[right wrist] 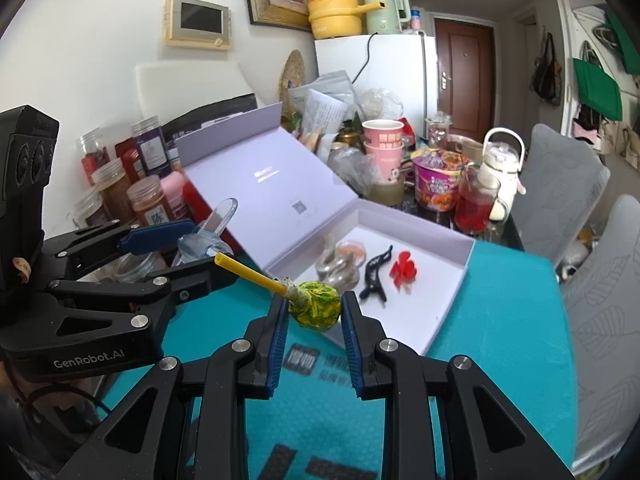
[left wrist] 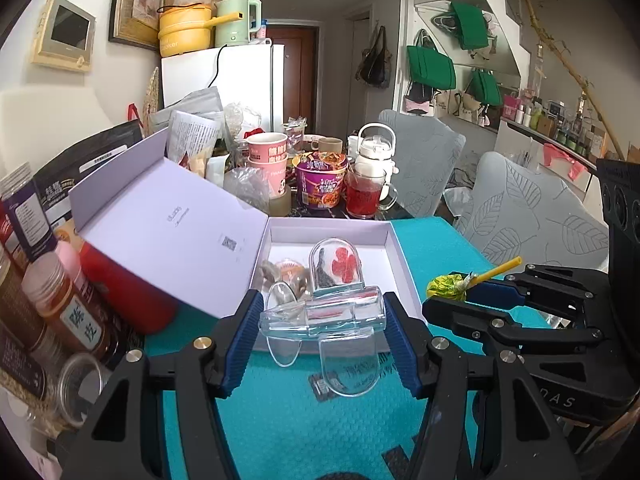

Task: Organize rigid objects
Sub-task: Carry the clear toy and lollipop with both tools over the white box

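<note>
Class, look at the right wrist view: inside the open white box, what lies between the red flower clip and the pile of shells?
A black hair claw clip lies on the box floor between the red flower clip and the shells; the right wrist view shows it plainly.

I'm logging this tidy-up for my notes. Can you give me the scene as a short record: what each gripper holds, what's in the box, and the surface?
left hand-held gripper: shut on a clear plastic stand
right hand-held gripper: shut on a lollipop with a yellow stick
box: white, lid open, on the mat
in the box: black hair clip, red flower, wrapped items
surface: teal mat
</note>
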Tool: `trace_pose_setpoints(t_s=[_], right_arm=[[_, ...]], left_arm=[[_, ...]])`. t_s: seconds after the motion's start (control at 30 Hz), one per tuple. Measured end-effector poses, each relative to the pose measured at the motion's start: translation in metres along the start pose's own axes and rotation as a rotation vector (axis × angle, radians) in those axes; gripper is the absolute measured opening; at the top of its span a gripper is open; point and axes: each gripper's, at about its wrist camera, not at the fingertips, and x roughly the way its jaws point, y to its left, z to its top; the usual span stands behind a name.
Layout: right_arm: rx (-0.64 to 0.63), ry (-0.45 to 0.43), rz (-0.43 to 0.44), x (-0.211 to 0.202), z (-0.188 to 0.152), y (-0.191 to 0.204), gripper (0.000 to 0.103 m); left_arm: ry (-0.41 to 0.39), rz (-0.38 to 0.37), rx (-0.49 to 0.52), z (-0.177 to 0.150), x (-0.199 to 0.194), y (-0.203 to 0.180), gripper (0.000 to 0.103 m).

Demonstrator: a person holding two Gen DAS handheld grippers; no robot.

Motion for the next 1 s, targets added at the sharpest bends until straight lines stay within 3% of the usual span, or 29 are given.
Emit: trace_pose_setpoints(t_s=[0.6, 1.0], right_arm=[[-0.012, -0.031, -0.088, 0.030, 0.052, -0.053, 0.026], [0.008, -0.046, -0.091, 0.065, 0.077, -0.084, 0.026]], left_arm=[[0.003, -0.054, 0.009, 0.055, 0.076, -0.004, 0.059], [0.005, -0.030, 0.013, 0.087, 0.126, 0.007, 0.059]])
